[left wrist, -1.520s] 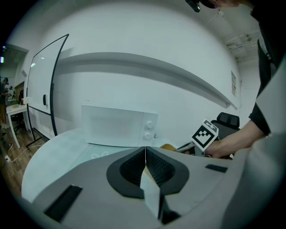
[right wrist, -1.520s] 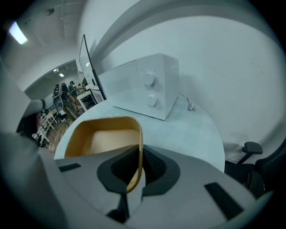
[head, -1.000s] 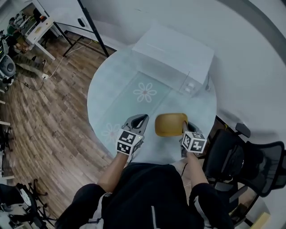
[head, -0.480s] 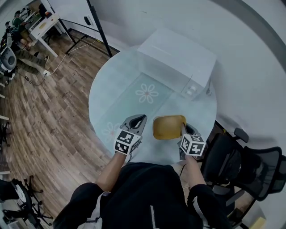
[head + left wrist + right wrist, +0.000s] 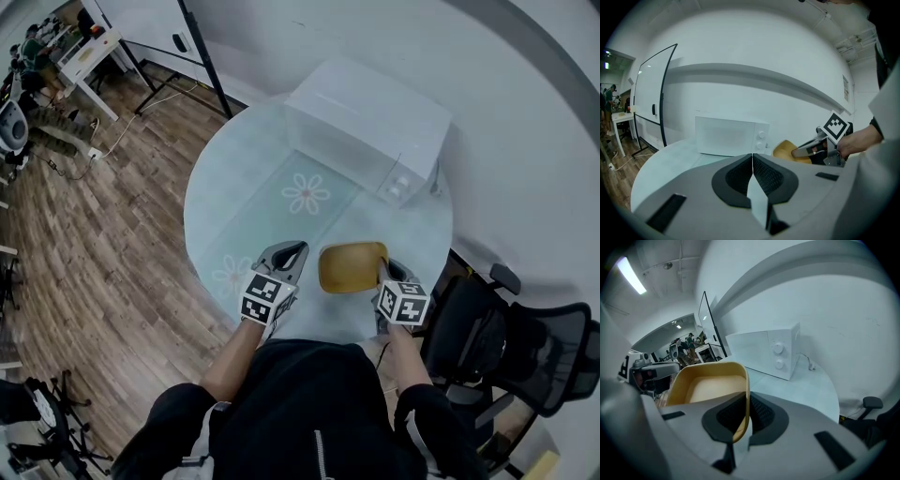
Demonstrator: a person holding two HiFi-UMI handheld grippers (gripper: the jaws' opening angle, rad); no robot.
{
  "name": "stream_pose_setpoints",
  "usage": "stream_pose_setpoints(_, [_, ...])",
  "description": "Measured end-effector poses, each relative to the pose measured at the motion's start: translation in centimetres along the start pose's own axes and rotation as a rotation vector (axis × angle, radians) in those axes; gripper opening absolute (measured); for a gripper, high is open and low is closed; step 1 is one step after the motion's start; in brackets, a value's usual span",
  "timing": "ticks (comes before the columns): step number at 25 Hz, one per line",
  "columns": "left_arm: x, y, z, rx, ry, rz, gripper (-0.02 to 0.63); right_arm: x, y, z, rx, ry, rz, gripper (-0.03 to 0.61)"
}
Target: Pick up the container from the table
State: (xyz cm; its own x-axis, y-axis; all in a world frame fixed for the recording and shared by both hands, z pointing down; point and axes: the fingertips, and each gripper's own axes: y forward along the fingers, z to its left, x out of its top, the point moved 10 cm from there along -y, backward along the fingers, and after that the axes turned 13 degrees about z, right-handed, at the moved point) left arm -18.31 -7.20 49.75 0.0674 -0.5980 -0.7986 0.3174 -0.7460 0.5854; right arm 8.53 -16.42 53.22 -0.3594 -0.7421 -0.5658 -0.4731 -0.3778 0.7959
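The container (image 5: 352,266) is a shallow yellow tray with rounded corners, empty inside. My right gripper (image 5: 385,272) is shut on its right rim; in the right gripper view the container (image 5: 710,386) has its wall pinched between the pads (image 5: 757,414). The container (image 5: 789,151) shows at the right in the left gripper view, tilted and seemingly just above the table, with the right gripper (image 5: 806,151) on it. My left gripper (image 5: 292,253) sits left of the container, apart from it, jaws shut on nothing (image 5: 752,159).
A white microwave (image 5: 367,122) stands at the far side of the round glass table (image 5: 253,211). A black office chair (image 5: 525,347) is at the right, close to the table edge. Wooden floor lies to the left.
The container and my right gripper have shifted slightly left and toward the microwave. The left gripper has barely moved.
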Motion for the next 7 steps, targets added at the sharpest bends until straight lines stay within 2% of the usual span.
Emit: stream_pose_setpoints(7, [0.09,0.07,-0.26,-0.007,0.005,0.007,0.017,-0.04,-0.21,-0.15,0.001,-0.003,0.010,0.026])
